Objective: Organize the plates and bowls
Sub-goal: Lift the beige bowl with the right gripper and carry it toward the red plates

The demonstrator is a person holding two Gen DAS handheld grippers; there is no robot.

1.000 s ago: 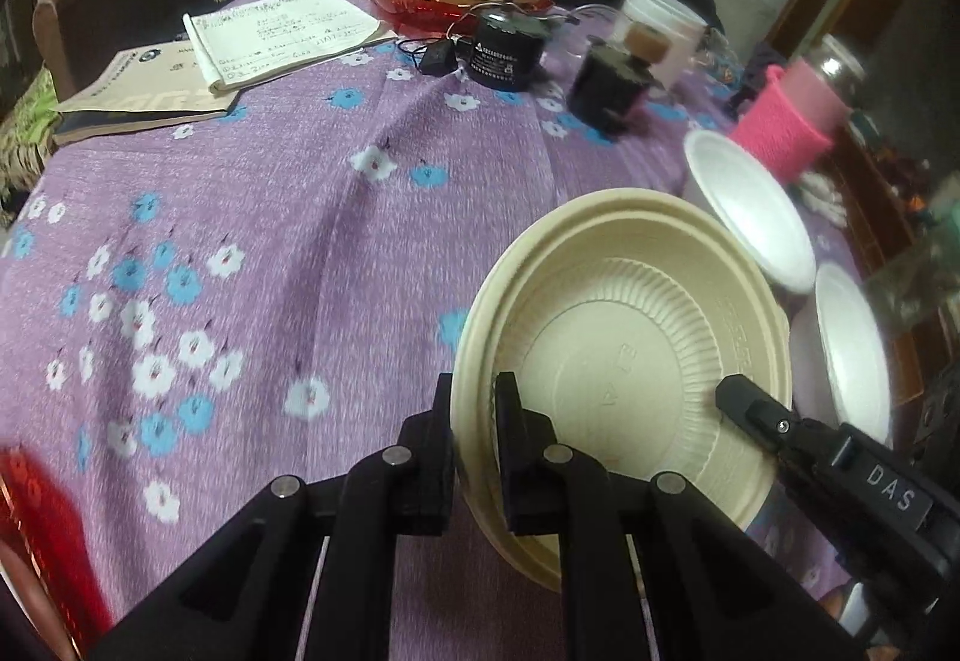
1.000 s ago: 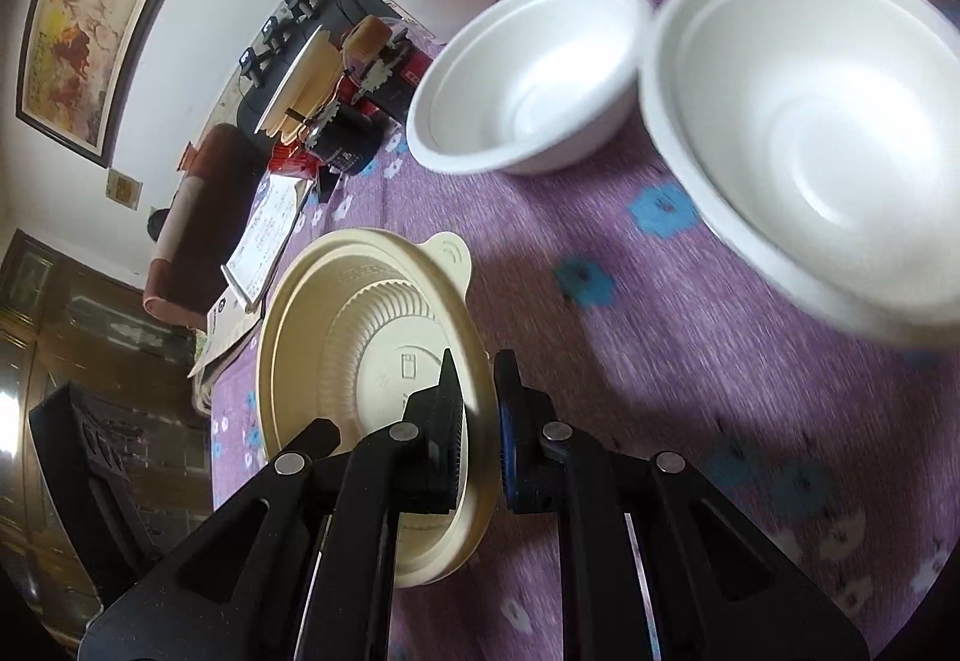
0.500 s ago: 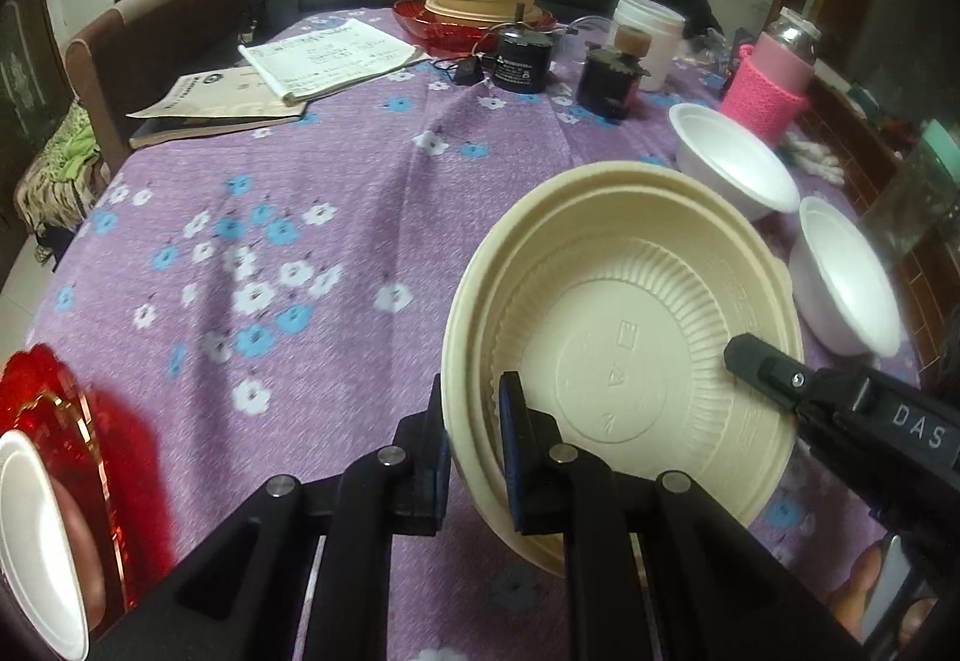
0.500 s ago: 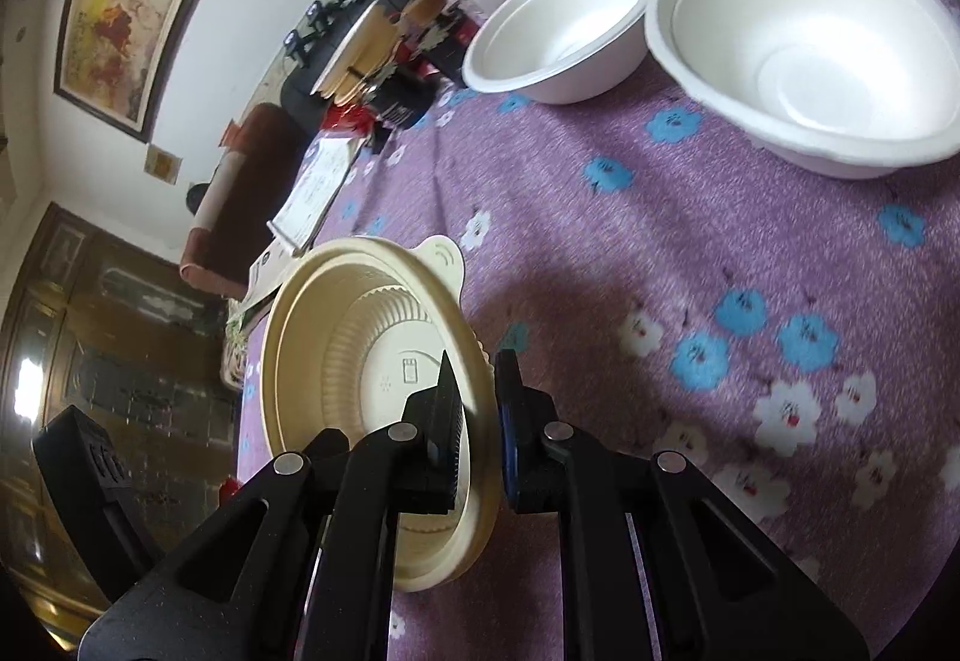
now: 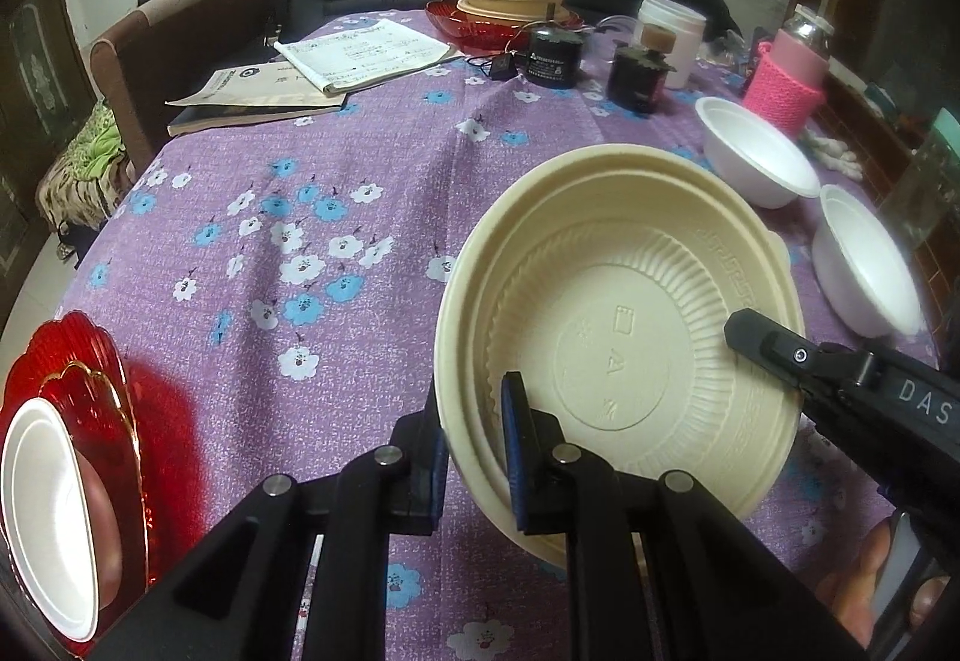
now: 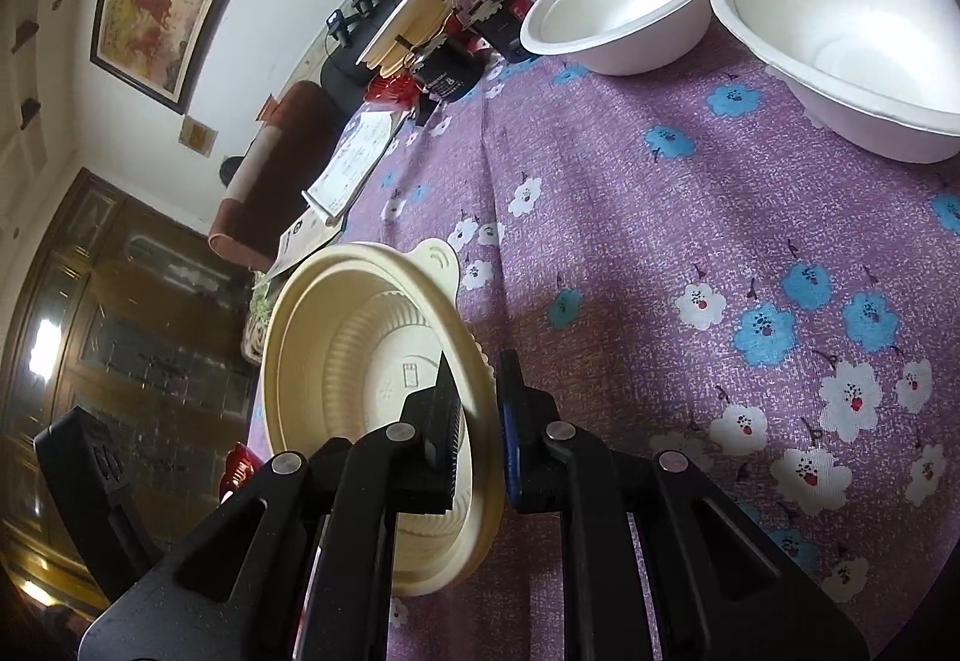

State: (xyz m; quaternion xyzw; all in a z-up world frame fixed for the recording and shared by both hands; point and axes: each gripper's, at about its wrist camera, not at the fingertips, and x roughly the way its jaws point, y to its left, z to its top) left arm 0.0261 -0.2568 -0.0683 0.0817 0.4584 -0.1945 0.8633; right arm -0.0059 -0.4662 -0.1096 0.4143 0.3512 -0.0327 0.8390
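Tilted cream ribbed bowl point(image 5: 618, 325), two white bowls point(image 5: 756, 156) beyond.

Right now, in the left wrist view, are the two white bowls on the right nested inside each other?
No. The two white bowls sit apart, side by side on the purple tablecloth.

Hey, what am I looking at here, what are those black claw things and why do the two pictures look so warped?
A person holds two hand-held grippers, each carrying a wide-angle camera, which warps the view. One picture looks along the left gripper, the other along the right gripper. Both have their jaws shut on opposite rims of a cream bowl, tilted above a purple flowered tablecloth. On the table are two white bowls, a red plate carrying a white dish, papers and jars.
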